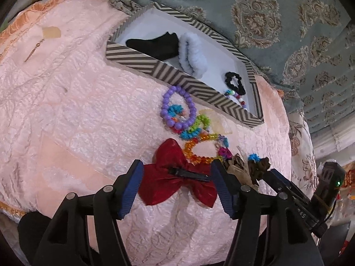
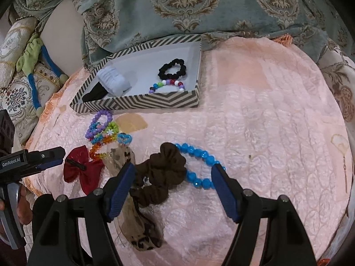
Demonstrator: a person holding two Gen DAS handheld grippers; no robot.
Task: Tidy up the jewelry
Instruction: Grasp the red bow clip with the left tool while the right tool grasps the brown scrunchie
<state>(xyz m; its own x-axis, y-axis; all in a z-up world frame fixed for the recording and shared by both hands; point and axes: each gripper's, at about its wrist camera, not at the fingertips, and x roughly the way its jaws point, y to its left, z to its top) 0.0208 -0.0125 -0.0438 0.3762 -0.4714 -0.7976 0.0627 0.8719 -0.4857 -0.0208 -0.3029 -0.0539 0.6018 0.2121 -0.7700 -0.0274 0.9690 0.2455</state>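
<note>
A chevron-striped box (image 1: pixel 177 77) (image 2: pixel 137 102) on the pink quilt holds a black cloth, a white scrunchie (image 1: pixel 192 53) (image 2: pixel 113 83), a black scrunchie (image 2: pixel 172 67) and a multicolour bead bracelet (image 2: pixel 168 85). In front of it lie a purple bead bracelet (image 1: pixel 165 104), bright bracelets (image 1: pixel 199 148) and a red bow clip (image 1: pixel 175 177) (image 2: pixel 82 170). My left gripper (image 1: pixel 177 173) is open, its fingers either side of the bow. My right gripper (image 2: pixel 174 175) is open around a brown scrunchie (image 2: pixel 162 175) and a blue bead bracelet (image 2: pixel 199 166).
A leopard-print scrunchie (image 2: pixel 137 226) lies under my right gripper's left finger. A thin chain earring (image 2: pixel 345 173) lies at the quilt's right edge. A teal patterned fabric (image 2: pixel 199 6) rises behind the box. Cushions and a green-blue strap (image 2: pixel 33 66) sit at the left.
</note>
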